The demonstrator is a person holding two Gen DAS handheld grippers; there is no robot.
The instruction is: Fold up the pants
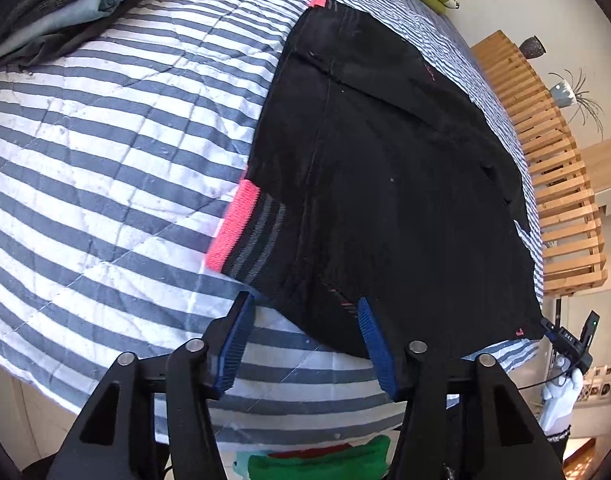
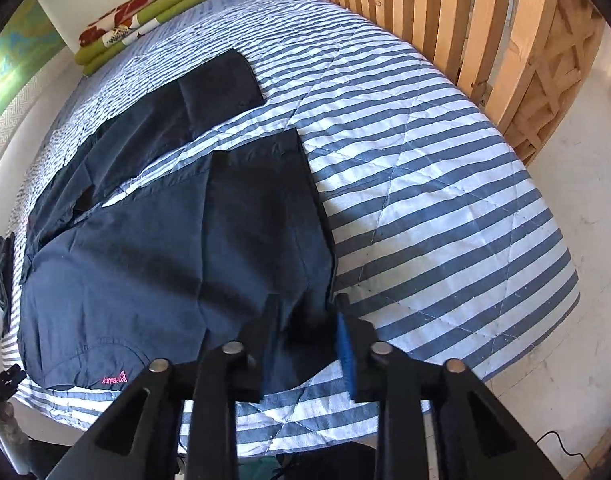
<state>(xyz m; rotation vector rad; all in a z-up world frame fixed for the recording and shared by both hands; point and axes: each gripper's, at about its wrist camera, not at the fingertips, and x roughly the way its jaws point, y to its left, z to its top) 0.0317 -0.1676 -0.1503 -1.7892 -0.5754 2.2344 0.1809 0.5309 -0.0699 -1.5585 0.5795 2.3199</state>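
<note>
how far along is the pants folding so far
Early. Done: the dark pants lie spread on the striped quilt, legs apart. In hand: the left tool straddles the waistband edge; the right tool straddles a leg edge. No fold is made yet.

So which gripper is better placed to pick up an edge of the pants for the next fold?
Probably the right gripper: its jaws already straddle the dark pants at their near edge. The left gripper hangs open over the corner by the pink waistband, gripping nothing.
</note>
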